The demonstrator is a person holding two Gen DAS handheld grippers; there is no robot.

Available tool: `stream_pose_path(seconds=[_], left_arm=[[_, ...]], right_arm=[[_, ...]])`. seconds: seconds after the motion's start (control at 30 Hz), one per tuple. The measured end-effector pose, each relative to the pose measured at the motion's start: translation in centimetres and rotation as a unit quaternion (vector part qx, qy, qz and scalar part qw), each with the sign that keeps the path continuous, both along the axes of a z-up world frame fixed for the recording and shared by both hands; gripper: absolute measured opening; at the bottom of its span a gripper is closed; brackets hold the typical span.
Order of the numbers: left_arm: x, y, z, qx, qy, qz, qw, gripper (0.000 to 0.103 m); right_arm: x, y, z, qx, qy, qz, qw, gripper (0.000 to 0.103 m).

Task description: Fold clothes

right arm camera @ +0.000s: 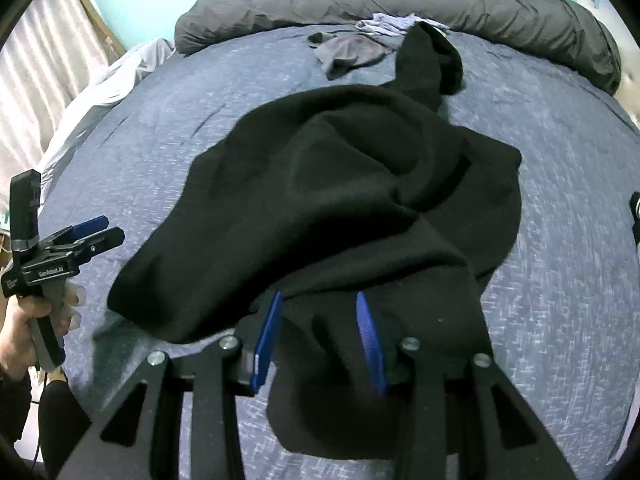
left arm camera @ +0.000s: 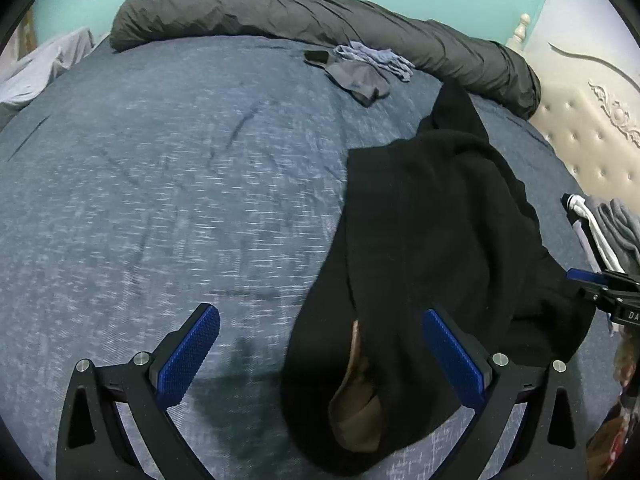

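Black fleece garment [right arm camera: 332, 184] lies rumpled on the blue bedspread [right arm camera: 568, 200], long axis running away toward the grey duvet roll [right arm camera: 400, 4], its near edge bunched between the right gripper [right arm camera: 320, 336]'s part-closed blue pads, while the left gripper [left arm camera: 320, 356] gapes wide beside it.

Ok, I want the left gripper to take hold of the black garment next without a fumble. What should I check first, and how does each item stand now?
1. Left gripper open wide enough: ok, fingers spread far apart.
2. Cloth between its fingers: ok, the black garment lies partly between them, nearer the right finger.
3. Right gripper holding the garment: cannot tell; cloth drapes between its fingers, which are not fully closed.
4. Garment flat: not ok, bunched with deep folds.
5. Free bedspread to spread onto: ok.
6. Small grey clothes out of the way: ok, far off by the rolled dark duvet.
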State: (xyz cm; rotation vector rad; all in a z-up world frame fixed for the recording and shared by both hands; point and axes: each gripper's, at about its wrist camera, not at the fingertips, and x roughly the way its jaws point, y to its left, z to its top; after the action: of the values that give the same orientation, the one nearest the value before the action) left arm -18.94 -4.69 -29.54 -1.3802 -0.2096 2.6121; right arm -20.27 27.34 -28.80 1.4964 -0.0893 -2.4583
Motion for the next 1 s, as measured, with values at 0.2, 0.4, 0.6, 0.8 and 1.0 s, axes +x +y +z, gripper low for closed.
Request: stream_pose_path(seconds=[0.2, 0.4, 0.6, 0.8, 1.0], left_arm=[[-1.1, 2.2, -1.4, -0.007, -0.016, -0.034, 0.9993, 0.103], [-1.9, 2.8, -3.3, 0.006, -0.042, -0.036, 0.9985, 0.090], [-1.8, 2.8, -4.5, 0.019, -0.047, -0.036, 0.9981, 0.080], [-1.7, 3.0, -5.0, 0.027, -0.057, -0.044, 0.9970, 0.077], [-1.9, 3.3, -5.9, 0.026, -0.071, -0.044, 0.9962, 0.077]], right_arm=[[-0.1, 0.8, -1.2, -0.010, -0.006, -0.012, 1.000, 0.039], [0.3, 1.0, -1.2, -0.011, -0.007, -0.010, 1.000, 0.039], [0.6, 1.1, -1.2, -0.011, -0.007, -0.009, 1.000, 0.039], [0.9, 1.1, -1.2, -0.011, -0.007, -0.008, 1.000, 0.039], [1.2, 1.3, -1.1, -0.014, -0.006, -0.010, 1.000, 0.039]])
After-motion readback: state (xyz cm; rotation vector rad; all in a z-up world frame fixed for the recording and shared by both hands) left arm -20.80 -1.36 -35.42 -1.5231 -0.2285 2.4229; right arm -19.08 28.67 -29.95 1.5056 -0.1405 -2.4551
